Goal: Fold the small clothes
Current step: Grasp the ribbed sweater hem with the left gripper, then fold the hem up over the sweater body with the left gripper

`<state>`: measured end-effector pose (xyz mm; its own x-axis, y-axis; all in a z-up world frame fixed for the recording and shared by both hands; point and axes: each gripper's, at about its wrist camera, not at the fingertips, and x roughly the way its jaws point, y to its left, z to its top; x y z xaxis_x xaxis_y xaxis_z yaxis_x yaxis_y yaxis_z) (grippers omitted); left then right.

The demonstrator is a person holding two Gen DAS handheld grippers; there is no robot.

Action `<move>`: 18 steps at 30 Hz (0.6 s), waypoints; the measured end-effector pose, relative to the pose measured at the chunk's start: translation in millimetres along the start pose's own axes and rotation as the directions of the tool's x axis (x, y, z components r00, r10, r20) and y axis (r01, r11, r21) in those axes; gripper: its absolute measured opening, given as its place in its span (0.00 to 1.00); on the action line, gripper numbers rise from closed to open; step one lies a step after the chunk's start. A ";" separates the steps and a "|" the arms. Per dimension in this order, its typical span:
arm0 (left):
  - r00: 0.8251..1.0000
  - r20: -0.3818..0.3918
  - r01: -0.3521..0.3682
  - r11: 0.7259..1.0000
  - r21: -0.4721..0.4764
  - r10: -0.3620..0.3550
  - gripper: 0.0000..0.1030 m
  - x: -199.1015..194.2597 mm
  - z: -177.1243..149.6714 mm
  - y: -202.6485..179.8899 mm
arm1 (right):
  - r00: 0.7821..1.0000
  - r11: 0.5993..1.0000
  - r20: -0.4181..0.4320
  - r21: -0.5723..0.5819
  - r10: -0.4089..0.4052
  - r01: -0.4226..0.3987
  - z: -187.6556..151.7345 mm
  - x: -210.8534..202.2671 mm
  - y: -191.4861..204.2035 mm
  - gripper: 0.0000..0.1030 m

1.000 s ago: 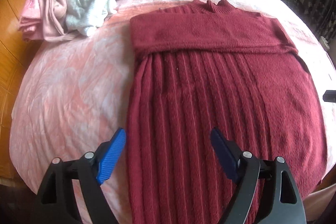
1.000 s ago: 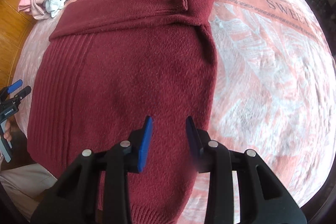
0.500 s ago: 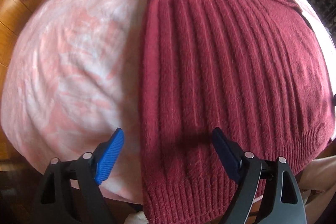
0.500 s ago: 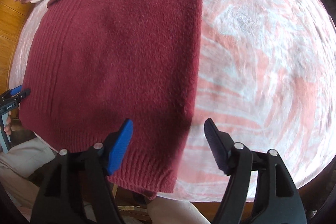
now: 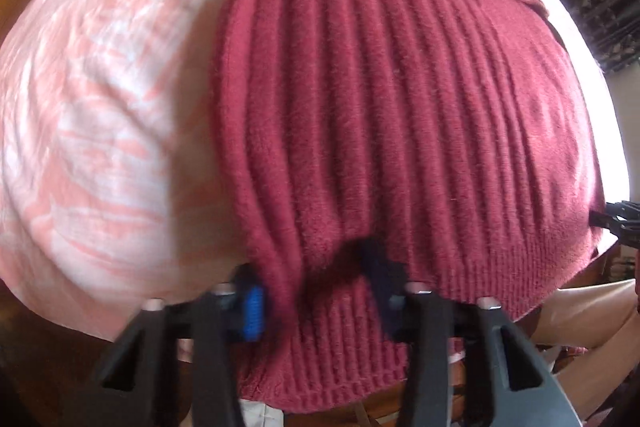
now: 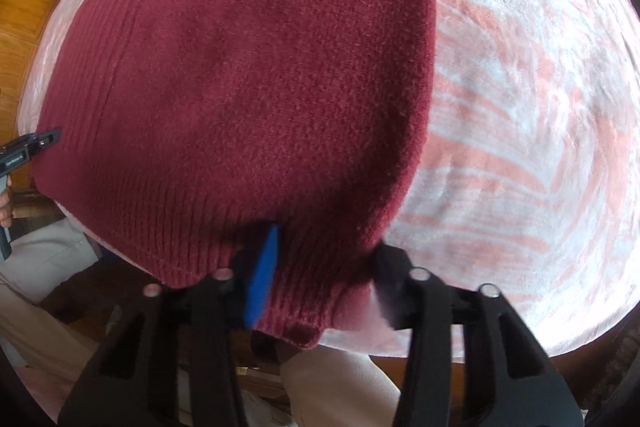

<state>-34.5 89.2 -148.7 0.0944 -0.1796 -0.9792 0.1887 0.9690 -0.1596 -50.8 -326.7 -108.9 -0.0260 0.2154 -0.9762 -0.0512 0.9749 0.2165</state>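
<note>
My left gripper [image 5: 316, 291] is motion-blurred, its fingertips sunk in the sweater [image 5: 400, 107] hem. At twelve o'clock the sweater's collar is cut off. My right gripper's [image 6: 324, 275] right finger is smeared.

Red sweater [image 5: 400, 131]: soft fuzzy knit wool, matt, thick ribs on one side, finer smooth knit on the other [image 6: 248, 75], tight ribbed band at the bottom edge. Pink and white blanket [image 5: 100, 115]: fluffy plush cloth, soft, a bit shiny in the light. Left gripper [image 5: 316, 287] and right gripper [image 6: 324, 267]: hard black plastic, matt, blue rubbery pads, small shiny metal screws. Floor [image 6: 24, 7]: glossy orange wood.
</note>
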 end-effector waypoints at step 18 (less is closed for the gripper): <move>0.934 0.274 0.274 0.953 -0.127 -0.232 0.13 -79.2 99.2 16.5 | 0.922 0.933 0.275 0.160 0.273 -0.324 111.9 -90.3 -69.0 0.10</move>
<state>58.1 102.6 -61.4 0.3118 -0.4385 -0.8429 0.0812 0.8962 -0.4362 66.7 -407.2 -37.2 0.2363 0.4799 -0.8449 0.1200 0.8485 0.5155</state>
